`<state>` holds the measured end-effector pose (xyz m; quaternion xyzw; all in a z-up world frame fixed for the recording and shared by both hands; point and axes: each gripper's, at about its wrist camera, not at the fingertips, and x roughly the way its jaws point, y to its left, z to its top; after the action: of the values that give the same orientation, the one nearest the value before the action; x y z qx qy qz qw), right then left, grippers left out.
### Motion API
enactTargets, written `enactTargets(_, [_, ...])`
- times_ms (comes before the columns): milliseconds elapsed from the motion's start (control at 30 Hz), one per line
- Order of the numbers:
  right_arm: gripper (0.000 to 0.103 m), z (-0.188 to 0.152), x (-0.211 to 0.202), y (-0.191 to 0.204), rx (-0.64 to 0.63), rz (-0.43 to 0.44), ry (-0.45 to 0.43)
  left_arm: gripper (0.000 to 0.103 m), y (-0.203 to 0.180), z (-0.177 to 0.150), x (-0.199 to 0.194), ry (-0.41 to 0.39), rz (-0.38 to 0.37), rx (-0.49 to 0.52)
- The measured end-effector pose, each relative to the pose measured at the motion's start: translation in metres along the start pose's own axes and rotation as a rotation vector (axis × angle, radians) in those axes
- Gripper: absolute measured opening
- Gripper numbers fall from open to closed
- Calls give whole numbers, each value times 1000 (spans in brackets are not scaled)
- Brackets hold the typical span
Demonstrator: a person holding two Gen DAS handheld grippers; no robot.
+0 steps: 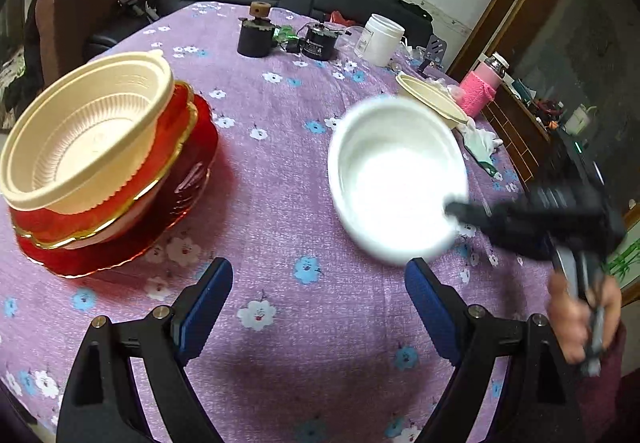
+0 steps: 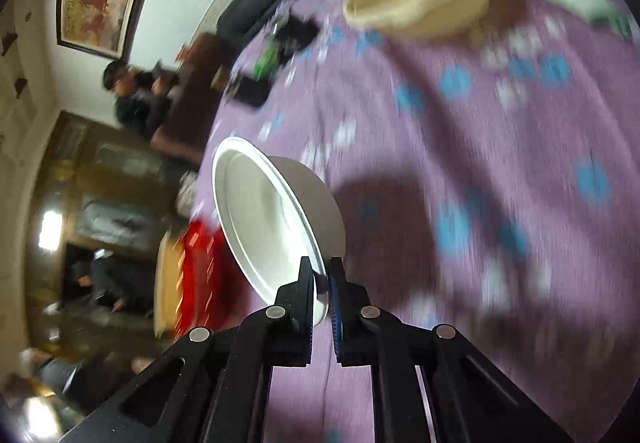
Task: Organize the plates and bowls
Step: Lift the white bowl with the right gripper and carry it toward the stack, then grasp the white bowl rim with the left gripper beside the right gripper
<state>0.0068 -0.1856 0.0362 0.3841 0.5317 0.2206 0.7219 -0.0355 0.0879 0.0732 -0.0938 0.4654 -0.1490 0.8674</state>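
Table (image 1: 280,171) under purple floral cloth.
Red plate (image 1: 192,203) bearing the bowl stack at its near left edge; far from it, a black pot (image 1: 256,37), white jar (image 1: 380,39), cream bowl (image 1: 430,99), pink bottle (image 1: 480,87).

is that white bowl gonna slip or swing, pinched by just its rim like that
Probably stiff: the white bowl keeps its round shape though the right gripper pinches only its rim. It looks glossy, so it may slip or pivot. It hangs tilted above the tablecloth, likely light enough for one edge grip.

Soft indoor light – right view v. motion-blurred, fisheye edges dark, bowl overexposed
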Motion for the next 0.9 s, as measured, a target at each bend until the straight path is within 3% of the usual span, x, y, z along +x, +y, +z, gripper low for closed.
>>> enactTargets(100, [11, -19, -1, -6, -16, -30, 64, 87, -6, 1, 9, 12, 17, 11])
enactTargets(233, [17, -33, -6, -9, -76, -134, 14, 87, -18, 3, 26, 48, 30, 34])
enactTargets(300, [36, -37, -11, -10, -89, -157, -38, 87, -23, 5, 33, 63, 39, 46])
enactTargets(367, [42, -43, -17, -9, -111, -173, -91, 87, -27, 10, 38, 70, 54, 64])
enactTargets(633, [42, -40, -16, -1, -160, -237, -189, 85, -36, 23, 82, 140, 73, 34])
enactTargets(667, [42, -40, -14, 0, -169, -248, -197, 82, -36, 22, 87, 148, 72, 27])
enactTargets(733, [42, -41, -10, 1, -177, -261, -202, 47, -39, 20, 93, 165, 63, 27])
enactTargets(767, [42, -41, -9, 0, -177, -260, -203, 38, -40, 19, 98, 185, 51, 30])
enactTargets(833, [34, -41, -5, -1, -180, -256, -206, 28, -42, 18, 98, 179, 44, 35])
enactTargets(867, [23, -41, -4, -1, -181, -254, -202, 25, -43, 18, 97, 179, 30, 37])
enactTargets(900, [18, -41, -2, -1, -180, -249, -197, 19, -43, 17, 97, 184, 18, 40])
